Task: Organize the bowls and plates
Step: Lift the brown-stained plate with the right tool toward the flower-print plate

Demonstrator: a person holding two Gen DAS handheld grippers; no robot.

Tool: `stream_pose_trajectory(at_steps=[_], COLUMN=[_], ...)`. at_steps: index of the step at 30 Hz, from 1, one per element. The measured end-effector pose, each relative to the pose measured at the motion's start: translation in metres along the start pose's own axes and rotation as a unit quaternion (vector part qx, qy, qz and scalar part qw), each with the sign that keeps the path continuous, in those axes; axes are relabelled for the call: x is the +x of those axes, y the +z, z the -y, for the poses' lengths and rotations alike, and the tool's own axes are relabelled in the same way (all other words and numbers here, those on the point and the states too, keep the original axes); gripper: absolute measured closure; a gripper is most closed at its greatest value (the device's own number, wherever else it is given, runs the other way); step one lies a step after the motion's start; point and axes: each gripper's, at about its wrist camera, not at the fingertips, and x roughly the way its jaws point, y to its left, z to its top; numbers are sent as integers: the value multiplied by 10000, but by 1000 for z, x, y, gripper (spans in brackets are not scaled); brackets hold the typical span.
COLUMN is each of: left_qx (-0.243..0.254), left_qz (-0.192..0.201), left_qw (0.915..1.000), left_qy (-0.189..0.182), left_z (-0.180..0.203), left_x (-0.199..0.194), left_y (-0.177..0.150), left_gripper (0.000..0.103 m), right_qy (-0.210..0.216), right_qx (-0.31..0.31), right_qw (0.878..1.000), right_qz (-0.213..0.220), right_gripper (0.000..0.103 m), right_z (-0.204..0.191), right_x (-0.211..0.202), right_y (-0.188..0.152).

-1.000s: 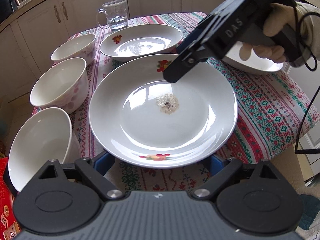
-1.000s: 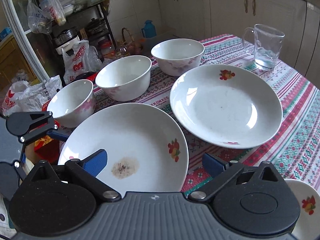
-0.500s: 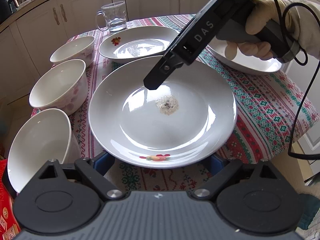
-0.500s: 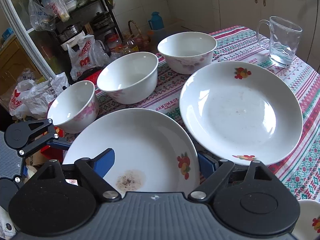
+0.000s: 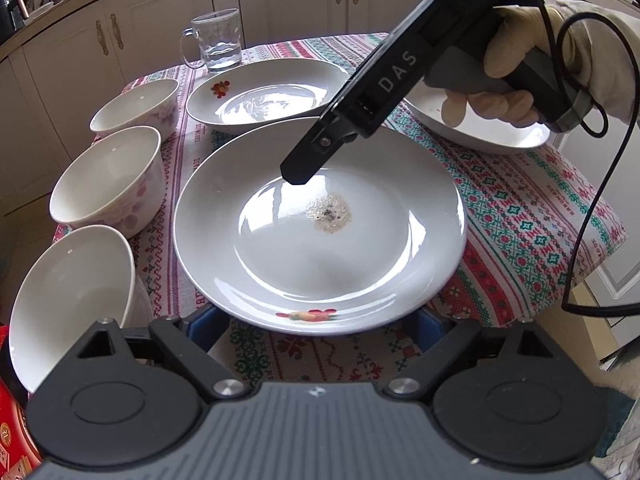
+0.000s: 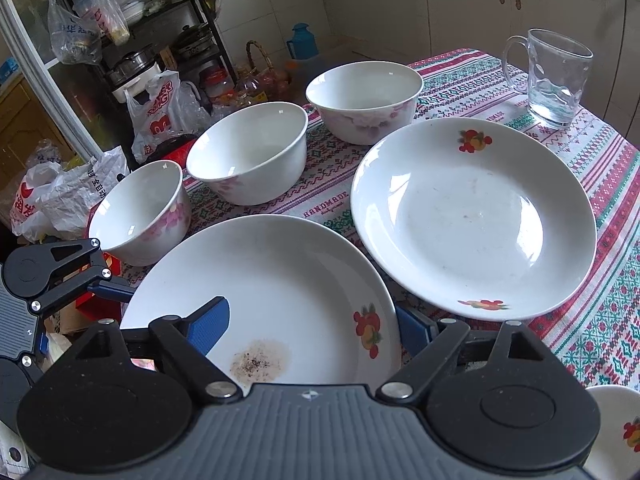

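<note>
A white plate with a brown stain (image 5: 320, 248) lies at the near edge of the table. My left gripper (image 5: 320, 332) is at its near rim, jaws closing; the blue fingers (image 5: 208, 330) sit partly under the rim and wide apart. My right gripper (image 6: 316, 320) straddles the far rim (image 6: 394, 300), with one blue finger (image 6: 210, 322) over the plate's inside and the other outside it. The pads do not press on the rim. In the left wrist view the right gripper (image 5: 300, 172) hangs over the stain. Two more flowered plates (image 6: 472, 216) (image 5: 480, 132) and three bowls (image 6: 364, 96) (image 6: 248, 152) (image 6: 140, 208) stand around.
A glass mug (image 6: 556, 80) stands at the far corner of the patterned tablecloth (image 5: 520, 216). The nearest bowl (image 5: 68, 300) sits right at the table's edge. Bags and a cluttered shelf (image 6: 120, 60) lie beyond the bowls. A black cable (image 5: 584, 240) hangs from the right gripper.
The right gripper came in over the stained plate toward its middle, and its jaws narrowed from wide to about two thirds. The left gripper stayed put, its fingers drawing slightly closer.
</note>
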Motion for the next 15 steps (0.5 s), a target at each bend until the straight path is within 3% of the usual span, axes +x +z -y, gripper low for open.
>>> stream_pose_trajectory(at_steps=[15], left_qx=[174], left_qz=[85], left_qw=[9996], left_qy=[-191], left_z=[3], left_x=[-6], left_y=[7], left_gripper=[11], right_qy=[-133], right_qx=[134], right_qw=[9998], right_qz=[48], right_gripper=[11], right_z=[0], right_x=[-15], right_y=[-5])
